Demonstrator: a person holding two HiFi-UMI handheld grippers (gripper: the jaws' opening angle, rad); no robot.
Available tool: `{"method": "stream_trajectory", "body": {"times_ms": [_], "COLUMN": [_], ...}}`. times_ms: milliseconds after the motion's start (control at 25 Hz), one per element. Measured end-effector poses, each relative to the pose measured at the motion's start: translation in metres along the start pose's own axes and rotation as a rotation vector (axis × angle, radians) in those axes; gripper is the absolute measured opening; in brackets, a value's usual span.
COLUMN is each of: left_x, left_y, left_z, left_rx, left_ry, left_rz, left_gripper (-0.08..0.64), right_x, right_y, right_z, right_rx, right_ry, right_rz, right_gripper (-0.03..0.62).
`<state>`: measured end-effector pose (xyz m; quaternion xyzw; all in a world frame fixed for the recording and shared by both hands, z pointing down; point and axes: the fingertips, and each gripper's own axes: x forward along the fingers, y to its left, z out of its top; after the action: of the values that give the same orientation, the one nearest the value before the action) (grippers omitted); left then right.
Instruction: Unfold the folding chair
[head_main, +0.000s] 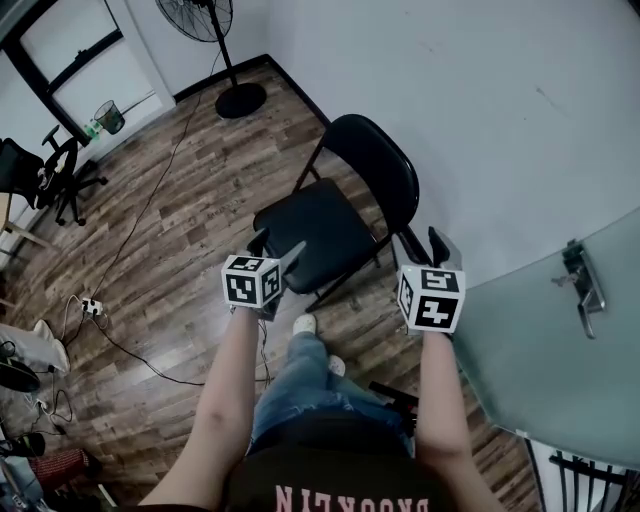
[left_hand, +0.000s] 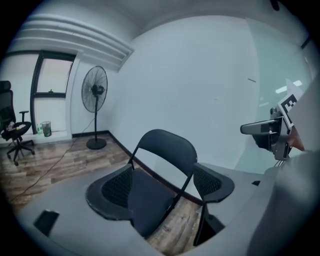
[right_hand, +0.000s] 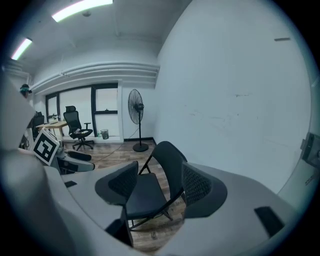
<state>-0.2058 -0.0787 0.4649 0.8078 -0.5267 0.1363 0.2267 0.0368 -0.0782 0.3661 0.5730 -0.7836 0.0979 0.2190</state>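
Note:
The black folding chair (head_main: 315, 232) stands unfolded on the wooden floor beside the white wall, its seat flat and its backrest (head_main: 380, 165) upright. My left gripper (head_main: 278, 245) hangs in the air over the seat's near edge, open, with nothing between its pads. To the right of the chair, my right gripper (head_main: 422, 242) is also open and holds nothing. In the left gripper view the chair (left_hand: 160, 150) shows beyond the spread jaws of the left gripper (left_hand: 162, 185), and the right gripper (left_hand: 265, 131) is at the right. In the right gripper view the chair (right_hand: 150, 185) lies beyond the right gripper (right_hand: 161, 185).
A standing fan (head_main: 215, 40) is at the far wall. An office chair (head_main: 50, 170) is at the left, and cables and a power strip (head_main: 90, 307) lie on the floor. A glass door with a handle (head_main: 585, 285) is at the right. The person's shoe (head_main: 305, 325) is near the chair's front.

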Motion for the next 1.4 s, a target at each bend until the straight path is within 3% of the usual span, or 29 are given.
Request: {"method": "stream_trajectory", "body": {"times_ms": [200,400,600,760,960,1120,1400], "left_x": [-0.038,-0.056,-0.079,-0.099,-0.118,-0.136,-0.161], "left_y": [-0.024,-0.045,-0.057,-0.058,-0.059,-0.06,-0.051], "left_z": [0.045,0.083,0.131,0.164,0.197,0.221,0.249], "left_rx": [0.084,0.225,0.363,0.399,0.496,0.598,0.645], "left_ry": [-0.112,-0.198,-0.316,-0.424,-0.486,-0.542,-0.619], "left_rz": [0.0,0.009,0.021,0.024,-0.009,-0.017,-0.008], "left_gripper": [0.359,0.281,0.106,0.01,0.002,0.002,0.003], "right_x": [-0.032,-0.046,-0.057,-0.059,-0.07,-0.084,-0.105], "right_y": [0.012,0.013,0.018,0.026,0.043,0.063,0.077], "right_z": [0.021,0.036,0.058,0.074,0.112,0.145,0.182], "right_rx": [-0.028,-0.041,-0.08,-0.113,-0.124,-0.099,-0.156], "right_ry": [-0.108,-0.203,-0.265,-0.299,-0.386,-0.483,-0.586], "right_rz": [0.043,0.052,0.046,0.045,0.039,0.102,0.067], "right_gripper": [0.268,0.252,0.232,0.15,0.002,0.0,0.001]}}
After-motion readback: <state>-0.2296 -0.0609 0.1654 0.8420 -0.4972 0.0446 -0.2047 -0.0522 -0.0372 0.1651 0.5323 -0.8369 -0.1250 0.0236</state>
